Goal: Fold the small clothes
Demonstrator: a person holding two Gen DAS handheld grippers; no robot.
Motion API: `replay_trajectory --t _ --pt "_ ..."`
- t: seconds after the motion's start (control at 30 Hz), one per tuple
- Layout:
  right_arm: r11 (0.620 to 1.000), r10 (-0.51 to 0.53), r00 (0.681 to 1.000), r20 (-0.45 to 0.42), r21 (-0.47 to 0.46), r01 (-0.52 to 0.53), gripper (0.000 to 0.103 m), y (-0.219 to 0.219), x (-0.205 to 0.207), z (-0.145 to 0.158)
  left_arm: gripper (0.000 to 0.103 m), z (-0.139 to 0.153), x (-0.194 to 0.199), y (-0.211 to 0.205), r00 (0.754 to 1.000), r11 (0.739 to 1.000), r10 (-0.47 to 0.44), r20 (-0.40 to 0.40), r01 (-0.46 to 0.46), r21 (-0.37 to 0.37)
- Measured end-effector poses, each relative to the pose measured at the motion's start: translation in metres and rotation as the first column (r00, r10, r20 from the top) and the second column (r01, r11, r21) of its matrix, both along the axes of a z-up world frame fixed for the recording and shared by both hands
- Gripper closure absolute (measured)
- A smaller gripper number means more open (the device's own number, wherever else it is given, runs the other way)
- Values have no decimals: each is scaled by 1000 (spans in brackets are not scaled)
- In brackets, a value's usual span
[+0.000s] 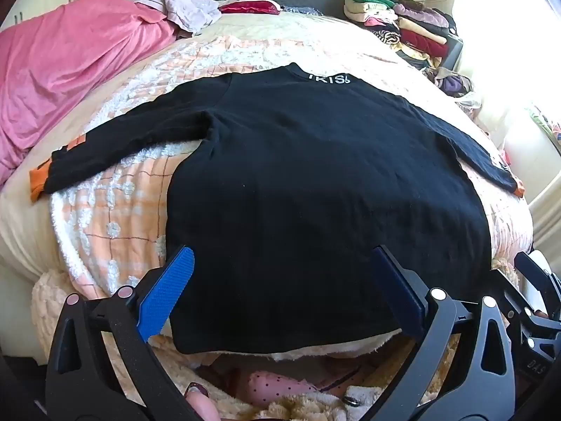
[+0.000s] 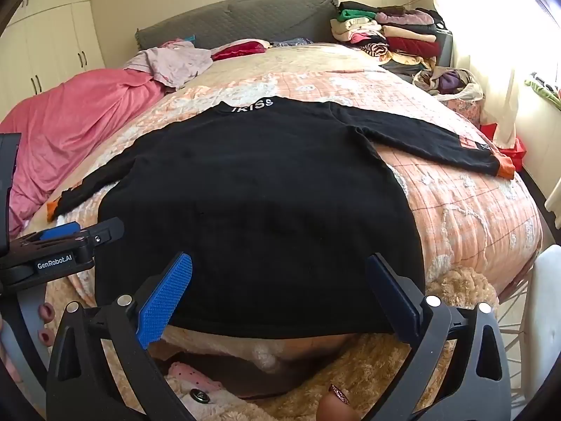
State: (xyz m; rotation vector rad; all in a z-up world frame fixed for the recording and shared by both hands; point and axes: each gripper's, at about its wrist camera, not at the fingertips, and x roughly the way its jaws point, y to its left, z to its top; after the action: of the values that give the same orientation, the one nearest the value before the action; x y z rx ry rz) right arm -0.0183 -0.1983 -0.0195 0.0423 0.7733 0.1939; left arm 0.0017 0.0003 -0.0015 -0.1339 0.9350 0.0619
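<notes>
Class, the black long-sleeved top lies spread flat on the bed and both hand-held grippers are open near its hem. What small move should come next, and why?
Probably reach the left hand-held gripper out to the left sleeve to fold it inward. The black top lies flat, sleeves spread, nothing folded; the right hand-held gripper is open and empty too.

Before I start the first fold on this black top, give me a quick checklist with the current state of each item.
1. Black top lies flat on the bed, both sleeves spread out: ok.
2. Collar away from us, hem nearest the grippers: ok.
3. Left gripper open, nothing between its fingers: ok.
4. Right gripper open, nothing held: ok.
5. Hem free of wrinkles: cannot tell, the fabric is too dark.
6. Space around the top: ok, the pink blanket and the clothes pile lie apart from it.
</notes>
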Motion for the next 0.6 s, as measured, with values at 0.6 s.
replay_trajectory --t 0.6 --pt "1000 0 1000 -26 24 1 4 -1 3 -3 8 3 -7 4 1000 1000 -2 20 2 2"
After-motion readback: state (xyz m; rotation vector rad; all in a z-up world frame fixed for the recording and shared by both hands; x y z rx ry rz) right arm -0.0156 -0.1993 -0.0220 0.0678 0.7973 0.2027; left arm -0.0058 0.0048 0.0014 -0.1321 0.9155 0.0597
